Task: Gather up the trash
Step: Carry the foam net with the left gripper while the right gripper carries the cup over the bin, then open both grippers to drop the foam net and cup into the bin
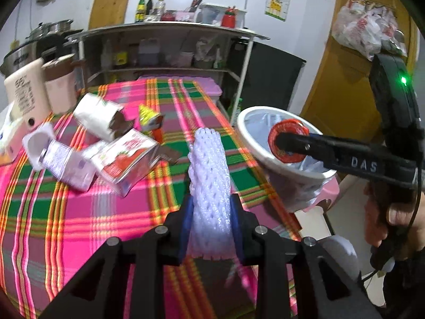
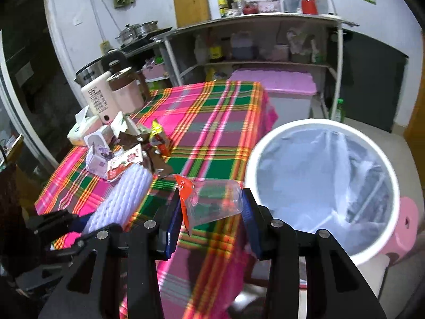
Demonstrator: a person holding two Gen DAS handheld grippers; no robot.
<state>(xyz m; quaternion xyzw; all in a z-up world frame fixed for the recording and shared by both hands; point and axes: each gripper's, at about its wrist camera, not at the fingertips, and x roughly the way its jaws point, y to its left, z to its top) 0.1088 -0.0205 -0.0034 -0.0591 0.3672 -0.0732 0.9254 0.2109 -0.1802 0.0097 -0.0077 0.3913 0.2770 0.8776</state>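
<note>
My left gripper is shut on a white foam fruit net, held above the plaid tablecloth; the net also shows in the right wrist view. My right gripper is shut on a clear plastic cup with a red foil lid, held near the table's right edge, left of the white trash bin. In the left wrist view the right gripper holds the cup's red lid over the bin's mouth. More trash lies on the table: a strawberry carton, a purple carton, torn wrappers.
A beige kettle and a pink jug stand at the table's back left, beside a tissue box. A shelf unit with bottles stands behind. The bin sits on a pink stool. A wooden door is at right.
</note>
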